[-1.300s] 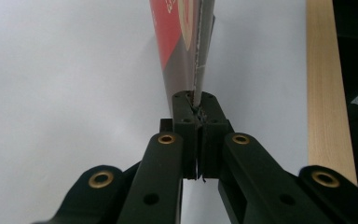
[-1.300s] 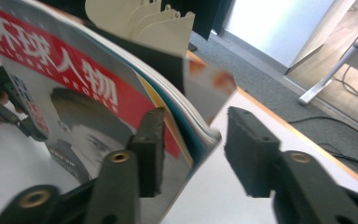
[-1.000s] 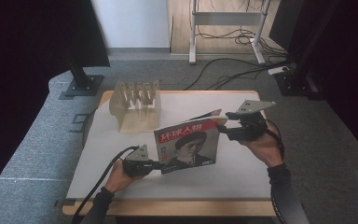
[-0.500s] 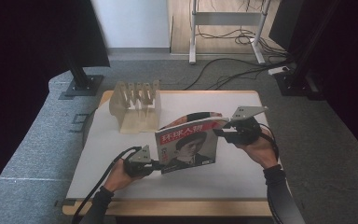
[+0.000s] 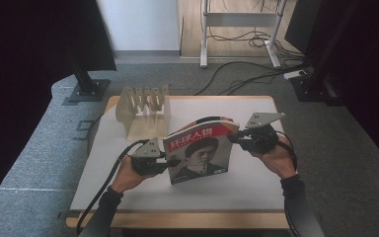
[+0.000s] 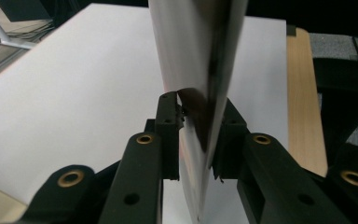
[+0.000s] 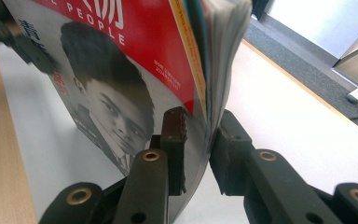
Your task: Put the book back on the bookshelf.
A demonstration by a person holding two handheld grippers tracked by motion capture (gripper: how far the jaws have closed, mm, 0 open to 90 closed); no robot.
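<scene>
The left gripper (image 5: 170, 162) has just been opening slightly, yet its jaws stand on either side of the magazine's (image 5: 200, 153) left edge. The right gripper (image 5: 233, 138) has just been closing and clamps the right edge. The magazine stands upright just in front of the wooden rack (image 5: 144, 111), on the white table (image 5: 256, 177).

lab: dark curtains (image 5: 24, 59), floor cables (image 5: 237, 79)

Dark long sleeves on both forearms. Black left gripper (image 5: 170, 162) and right gripper (image 5: 233, 138), each topped by 1 grey 3-cornered plate, trailing black cables. Black fingers (image 6: 168, 122) with brass-ringed screw holes.
</scene>
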